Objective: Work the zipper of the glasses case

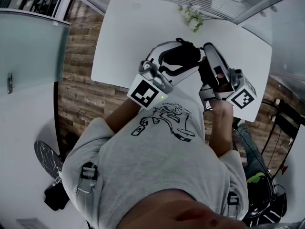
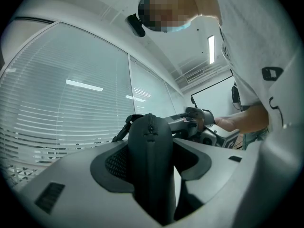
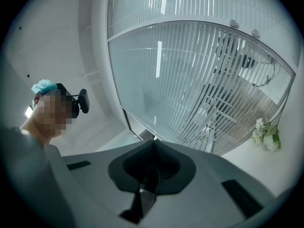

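Observation:
The black glasses case (image 1: 178,56) is held up above the white table (image 1: 124,32), with my left gripper (image 1: 185,57) shut on it. In the left gripper view the case (image 2: 151,165) stands on end between the jaws, and its zipper (image 2: 151,126) runs up the edge that faces the camera. My right gripper (image 1: 207,49) is just to the right of the case, close to its end. In the right gripper view, the right gripper (image 3: 153,144) is shut; no case shows past the jaws, only window blinds. A bare hand holds the right gripper (image 2: 199,121) behind the case.
A small bunch of white flowers (image 1: 193,14) stands at the table's far edge, flowers (image 3: 265,134) also low right in the right gripper view. Window blinds (image 3: 199,80) run behind the table. Wooden floor (image 1: 78,89) lies to the left.

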{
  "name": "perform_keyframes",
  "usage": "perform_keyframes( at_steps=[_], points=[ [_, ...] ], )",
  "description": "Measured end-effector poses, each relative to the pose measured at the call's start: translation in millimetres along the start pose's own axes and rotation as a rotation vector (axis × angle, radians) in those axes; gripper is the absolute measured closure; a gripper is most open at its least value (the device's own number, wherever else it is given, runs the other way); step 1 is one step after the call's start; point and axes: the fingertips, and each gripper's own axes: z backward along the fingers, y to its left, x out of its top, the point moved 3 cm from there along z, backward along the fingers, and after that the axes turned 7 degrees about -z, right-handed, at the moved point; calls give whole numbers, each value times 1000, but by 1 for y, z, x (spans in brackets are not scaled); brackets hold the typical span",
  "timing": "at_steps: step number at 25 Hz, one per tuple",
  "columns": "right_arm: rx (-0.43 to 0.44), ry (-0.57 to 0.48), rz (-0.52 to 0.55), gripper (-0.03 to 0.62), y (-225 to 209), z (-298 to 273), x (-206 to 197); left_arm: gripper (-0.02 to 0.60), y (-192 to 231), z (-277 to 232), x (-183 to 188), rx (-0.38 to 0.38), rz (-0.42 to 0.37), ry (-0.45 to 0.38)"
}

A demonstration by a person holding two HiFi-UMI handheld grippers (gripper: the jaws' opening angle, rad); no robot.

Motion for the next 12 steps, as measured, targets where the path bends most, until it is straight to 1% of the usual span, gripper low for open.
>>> perform_keyframes(
  at_steps=[12],
  points=[
    [15, -22, -70, 576, -8, 0, -4, 331, -2, -2, -3, -12, -10, 14]
  ],
)
